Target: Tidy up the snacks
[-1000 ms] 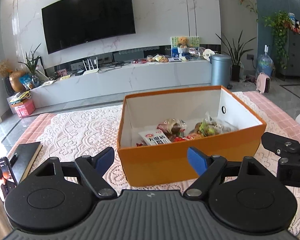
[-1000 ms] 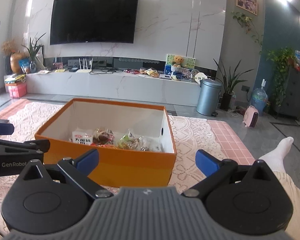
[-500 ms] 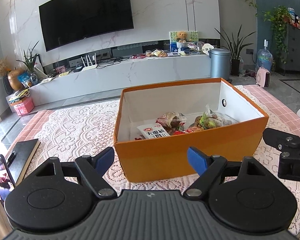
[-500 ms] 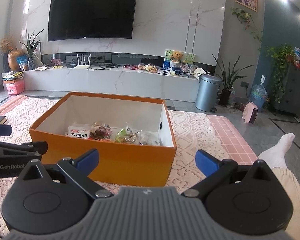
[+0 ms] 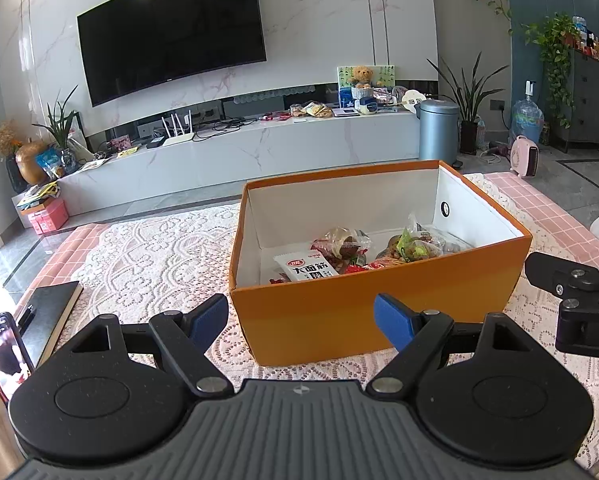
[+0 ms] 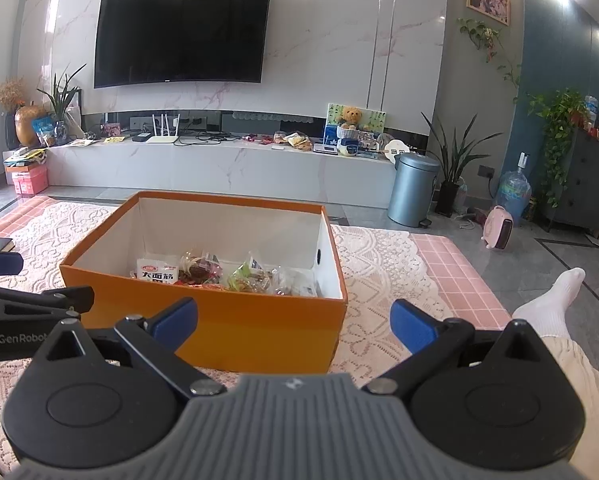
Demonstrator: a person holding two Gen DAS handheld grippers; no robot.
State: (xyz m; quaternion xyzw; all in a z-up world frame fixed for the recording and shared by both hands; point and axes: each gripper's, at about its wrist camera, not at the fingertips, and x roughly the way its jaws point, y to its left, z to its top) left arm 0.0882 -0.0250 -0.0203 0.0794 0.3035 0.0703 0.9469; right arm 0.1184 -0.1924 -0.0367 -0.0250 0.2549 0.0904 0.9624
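Observation:
An open orange box point(image 5: 363, 312) with white inner walls stands on a lace-covered table; it also shows in the right wrist view point(image 6: 235, 332). Several wrapped snacks lie on its floor: a white packet with red print point(image 5: 305, 270) point(image 6: 157, 271), a clear bag of dark pieces point(image 5: 341, 242) point(image 6: 199, 266) and a green-tinted bag point(image 5: 413, 246) point(image 6: 249, 278). My left gripper point(image 5: 301, 322) is open and empty, just in front of the box's near wall. My right gripper point(image 6: 293, 320) is open and empty, in front of the box's near right corner.
A phone point(image 5: 1, 354) and a dark notebook point(image 5: 47, 312) lie at the table's left edge. The other gripper's body shows at the right of the left view point(image 5: 579, 308) and at the left of the right view point(image 6: 23, 320). A person's socked foot point(image 6: 555, 296) rests to the right.
Both grippers have risen slightly and look down a little more into the box. Their jaws stay open. The box and snacks have not moved.

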